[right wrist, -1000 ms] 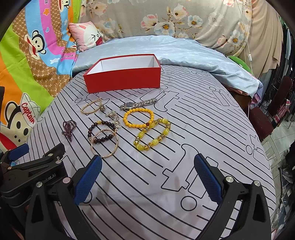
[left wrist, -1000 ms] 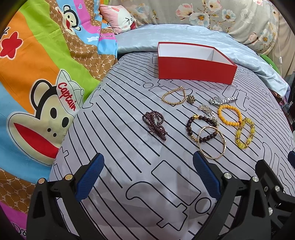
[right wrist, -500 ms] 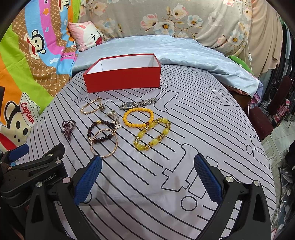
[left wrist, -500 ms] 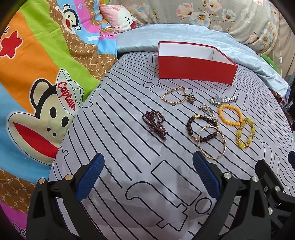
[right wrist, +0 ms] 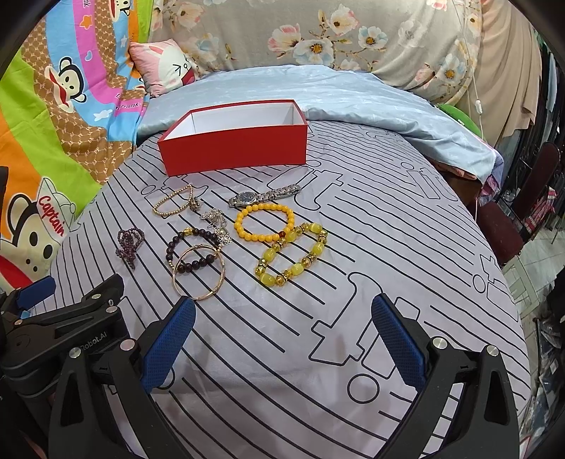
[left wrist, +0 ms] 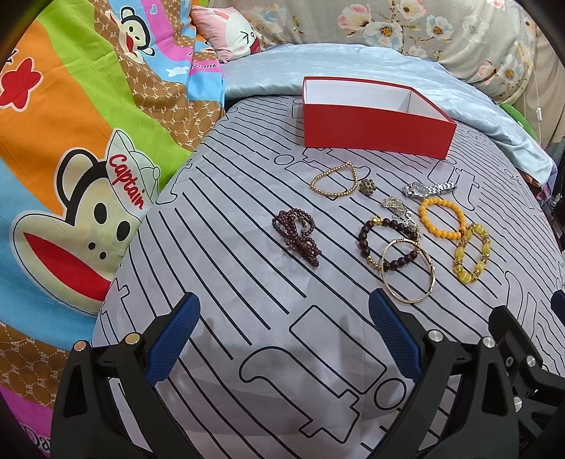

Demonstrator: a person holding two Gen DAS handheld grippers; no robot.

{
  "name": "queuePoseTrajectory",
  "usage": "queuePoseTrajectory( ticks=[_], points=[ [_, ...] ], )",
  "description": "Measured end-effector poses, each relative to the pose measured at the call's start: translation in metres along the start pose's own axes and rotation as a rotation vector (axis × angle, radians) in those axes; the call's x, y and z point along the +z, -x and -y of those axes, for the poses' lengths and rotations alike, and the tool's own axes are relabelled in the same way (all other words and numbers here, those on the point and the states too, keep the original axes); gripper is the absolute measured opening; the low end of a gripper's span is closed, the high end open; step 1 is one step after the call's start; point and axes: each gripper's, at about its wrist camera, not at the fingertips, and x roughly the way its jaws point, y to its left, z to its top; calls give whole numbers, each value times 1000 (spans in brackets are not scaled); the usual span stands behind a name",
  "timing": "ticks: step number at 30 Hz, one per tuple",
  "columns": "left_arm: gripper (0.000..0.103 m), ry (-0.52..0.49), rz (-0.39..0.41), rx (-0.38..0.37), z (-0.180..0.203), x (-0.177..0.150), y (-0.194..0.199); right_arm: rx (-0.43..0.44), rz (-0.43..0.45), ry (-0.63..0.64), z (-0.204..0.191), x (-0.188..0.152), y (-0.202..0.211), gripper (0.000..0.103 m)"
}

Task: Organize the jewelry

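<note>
An open red box [left wrist: 374, 121] [right wrist: 235, 146] with a white inside stands at the far side of the grey striped sheet. Before it lie a gold bead chain [left wrist: 333, 182], a dark red bead strand [left wrist: 298, 238], a dark bead bracelet [left wrist: 388, 243], a gold bangle [left wrist: 408, 270] [right wrist: 199, 272], a silver watch [right wrist: 263, 196], an orange bead bracelet [right wrist: 265, 222] and a yellow stone bracelet [right wrist: 291, 257]. My left gripper [left wrist: 284, 321] is open and empty, short of the jewelry. My right gripper [right wrist: 282, 323] is open and empty, just short of the bangle.
A bright cartoon monkey blanket [left wrist: 70, 159] lies to the left. A pale blue quilt [right wrist: 317, 95] and floral cushions [right wrist: 335, 31] are behind the box. The bed's right edge drops off toward a chair [right wrist: 522, 212]. The left gripper's body [right wrist: 60, 317] shows at lower left in the right wrist view.
</note>
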Motion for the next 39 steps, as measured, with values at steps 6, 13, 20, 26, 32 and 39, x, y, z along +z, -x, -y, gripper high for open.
queuePoseTrajectory(
  ticks=[6, 13, 20, 26, 32, 39],
  points=[
    [94, -4, -14, -21, -1, 0, -5, 2, -8, 0, 2, -4, -5, 98],
    [94, 98, -41, -11, -30, 10, -23, -9, -39, -38, 14, -3, -16, 98],
    [94, 91, -47, -10, -30, 22, -41, 3, -55, -31, 12, 0, -23, 98],
    [76, 65, -67, -29, -14, 32, -63, 10, -62, -30, 11, 5, -30, 98],
    [55, 59, -87, -50, -8, 36, -75, 3, -77, -50, 18, 9, -41, 96],
    [19, 66, -82, -108, -8, 42, -76, 12, -96, -86, 27, 21, -57, 79]
  ],
)
